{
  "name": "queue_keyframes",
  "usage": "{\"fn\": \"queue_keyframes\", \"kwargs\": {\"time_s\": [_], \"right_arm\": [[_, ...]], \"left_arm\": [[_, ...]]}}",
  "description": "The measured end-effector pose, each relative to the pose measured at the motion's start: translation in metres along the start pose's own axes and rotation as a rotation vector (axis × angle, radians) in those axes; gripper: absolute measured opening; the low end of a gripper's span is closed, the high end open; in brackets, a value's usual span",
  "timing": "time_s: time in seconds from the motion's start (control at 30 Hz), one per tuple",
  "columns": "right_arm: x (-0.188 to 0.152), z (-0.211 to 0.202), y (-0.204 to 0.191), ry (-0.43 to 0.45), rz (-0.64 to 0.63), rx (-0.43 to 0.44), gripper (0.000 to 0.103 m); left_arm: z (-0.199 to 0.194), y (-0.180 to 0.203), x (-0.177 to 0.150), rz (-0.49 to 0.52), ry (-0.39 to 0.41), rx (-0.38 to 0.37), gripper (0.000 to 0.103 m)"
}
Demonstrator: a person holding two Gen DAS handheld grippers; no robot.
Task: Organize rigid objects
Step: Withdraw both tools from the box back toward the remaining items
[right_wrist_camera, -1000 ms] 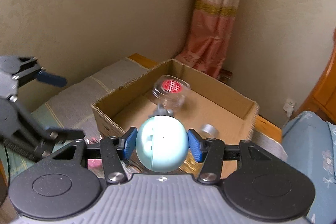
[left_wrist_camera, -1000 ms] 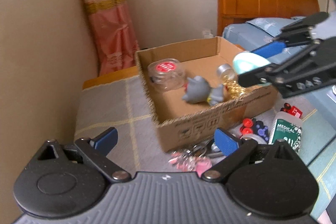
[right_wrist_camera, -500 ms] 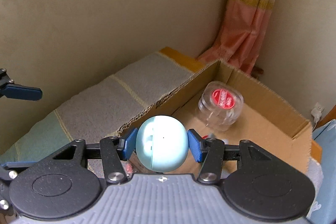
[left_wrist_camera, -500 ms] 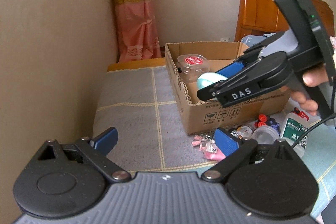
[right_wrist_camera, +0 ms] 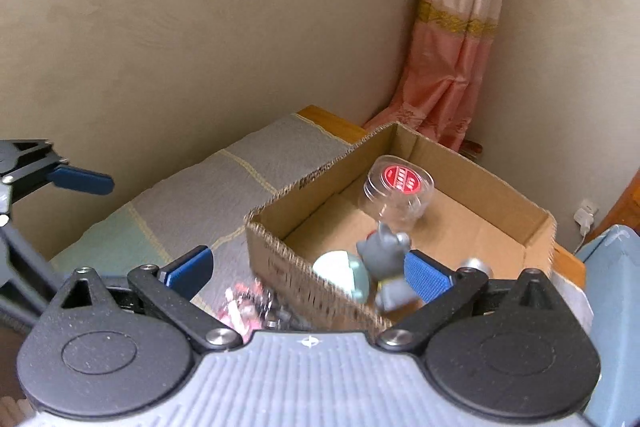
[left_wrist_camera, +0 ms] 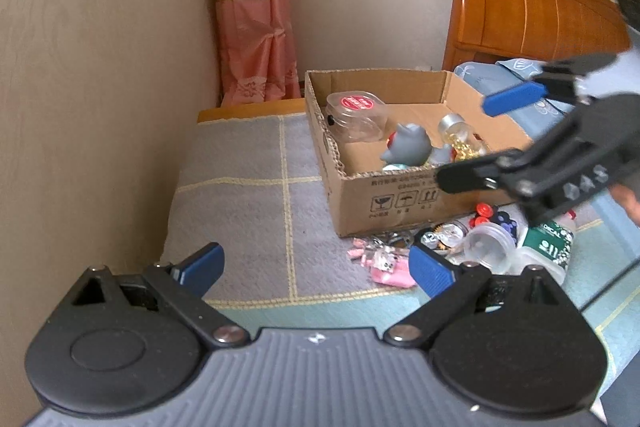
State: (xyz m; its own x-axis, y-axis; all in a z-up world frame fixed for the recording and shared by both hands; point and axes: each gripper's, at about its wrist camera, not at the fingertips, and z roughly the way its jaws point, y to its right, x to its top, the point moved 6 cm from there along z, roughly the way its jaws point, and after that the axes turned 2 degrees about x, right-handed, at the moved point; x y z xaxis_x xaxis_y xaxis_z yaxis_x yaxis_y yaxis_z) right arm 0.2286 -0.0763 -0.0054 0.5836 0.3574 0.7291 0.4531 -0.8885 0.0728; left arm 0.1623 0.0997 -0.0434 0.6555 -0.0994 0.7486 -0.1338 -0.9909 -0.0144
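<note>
Cardboard box [left_wrist_camera: 404,201] sits on the mat, already holding the jar [left_wrist_camera: 356,115], grey toy [left_wrist_camera: 410,145] and pale blue ball [right_wrist_camera: 344,273]. Loose clutter lies just outside its near wall, in front of the empty, spread-open left gripper [left_wrist_camera: 316,263], which is nearer to it. The right gripper [right_wrist_camera: 308,267] hangs over the box's near corner, fingers apart and empty. The clear cup [left_wrist_camera: 488,247] lies on its side, mouth toward the left gripper.

- Cardboard box [left_wrist_camera: 384,203]: landmark, resting on the blanket [left_wrist_camera: 248,195].
- Inside box: jar [left_wrist_camera: 356,117] at far corner; cat figure [left_wrist_camera: 410,147] nearer; egg-shaped ball [right_wrist_camera: 344,273] against near wall.
- Before box: scattered trinkets [left_wrist_camera: 404,255].
- Behind box: curtain [left_wrist_camera: 256,27].
</note>
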Motion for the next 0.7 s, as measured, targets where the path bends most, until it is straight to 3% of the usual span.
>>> {"fn": "queue_keyframes", "kwargs": {"time_s": [0.17, 0.5, 0.7], "right_arm": [[-0.030, -0.015, -0.005, 0.001, 0.035, -0.020, 0.103], [-0.103, -0.039, 0.002, -0.012, 0.124, -0.169, 0.103], [-0.140, -0.052, 0.012, -0.003, 0.280, -0.210, 0.103]], "left_arm": [[-0.001, 0.005, -0.007, -0.017, -0.012, -0.007, 0.098], [0.000, 0.014, -0.026, -0.030, -0.038, -0.035, 0.098], [0.011, 0.019, -0.024, -0.019, -0.040, -0.040, 0.098]]}}
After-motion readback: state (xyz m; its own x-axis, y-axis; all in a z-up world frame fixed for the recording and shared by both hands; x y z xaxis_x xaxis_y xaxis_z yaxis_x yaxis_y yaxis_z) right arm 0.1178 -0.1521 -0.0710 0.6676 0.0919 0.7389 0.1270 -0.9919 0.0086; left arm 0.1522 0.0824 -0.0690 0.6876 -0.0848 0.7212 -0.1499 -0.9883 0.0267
